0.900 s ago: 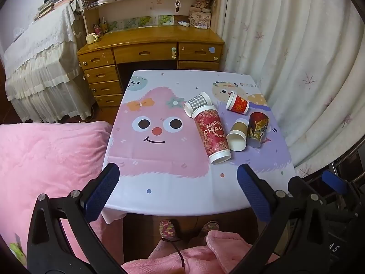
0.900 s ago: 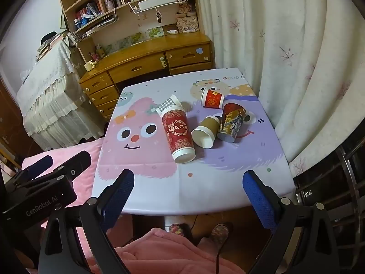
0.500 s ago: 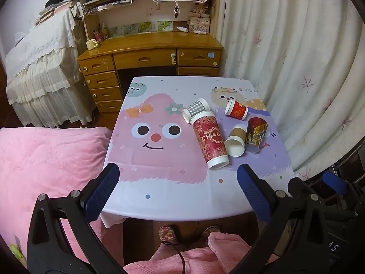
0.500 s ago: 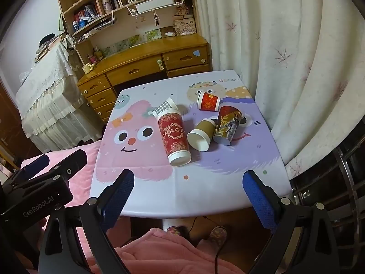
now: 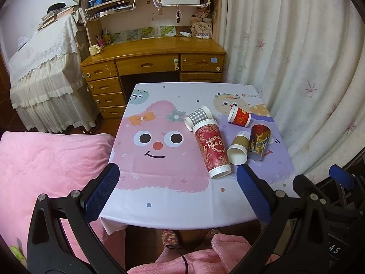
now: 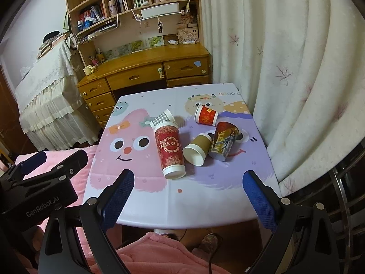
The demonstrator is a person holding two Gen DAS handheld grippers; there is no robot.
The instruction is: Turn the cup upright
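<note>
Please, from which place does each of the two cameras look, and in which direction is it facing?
Left wrist: above the near table edge, facing the wooden desk; open left gripper shows, right gripper's blue tip at right.
Right wrist: slightly further right, same direction; open right gripper shows, left gripper beside.
Shared: tall red paper cup lying on the cartoon tablecloth.

Black tongs (image 5: pixel 178 189), blue pads (image 5: pixel 101 190); silver screws

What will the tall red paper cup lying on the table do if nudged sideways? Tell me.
The tall red paper cup with gold lettering lies on its side, so it would probably roll, curving since it tapers. It looks empty, likely light and crushable. The brown paper cup beside it might block it.
</note>
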